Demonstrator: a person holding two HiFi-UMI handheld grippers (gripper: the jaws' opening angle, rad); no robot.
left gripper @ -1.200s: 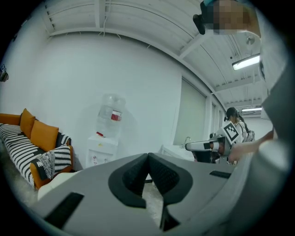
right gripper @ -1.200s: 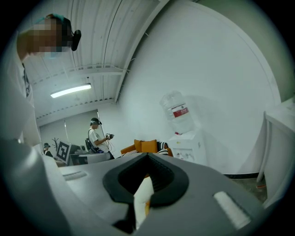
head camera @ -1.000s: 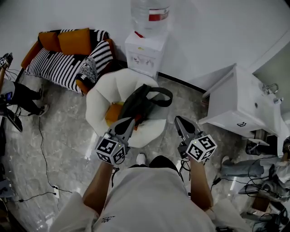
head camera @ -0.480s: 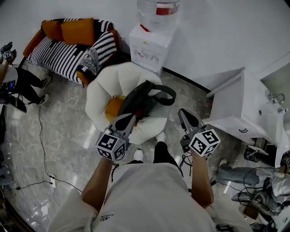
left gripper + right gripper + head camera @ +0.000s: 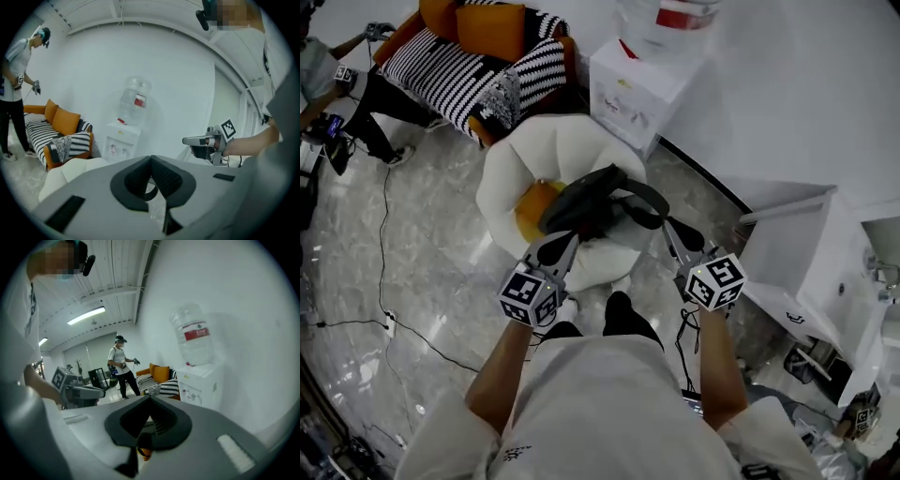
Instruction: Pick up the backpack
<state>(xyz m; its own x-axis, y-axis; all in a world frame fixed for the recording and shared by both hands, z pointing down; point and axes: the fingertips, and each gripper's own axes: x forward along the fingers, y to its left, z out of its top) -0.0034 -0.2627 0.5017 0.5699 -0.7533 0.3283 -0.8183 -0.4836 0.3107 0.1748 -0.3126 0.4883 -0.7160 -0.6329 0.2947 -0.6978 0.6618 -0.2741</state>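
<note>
Now: dark grey fabric backpack (image 5: 586, 202) lies on white padded round armchair (image 5: 511, 173), next to orange cushion (image 5: 532, 208), with black strap loop (image 5: 645, 195) on its right side. Left gripper (image 5: 566, 244) clenched, nothing between jaws, tip over chair's front edge, near backpack. Right gripper (image 5: 672, 230) likewise clenched, empty, just beside strap loop; contact unclear. White water dispenser (image 5: 637, 80) behind chair.

The backpack (image 5: 584, 201) is dark grey to black, soft and slumped, not upright; it lies just above the middle of the head view, across the seat of a white round chair (image 5: 530, 155); its left end touches an orange cushion (image 5: 532, 210); one strap (image 5: 645, 199) loops out toward the right.
</note>
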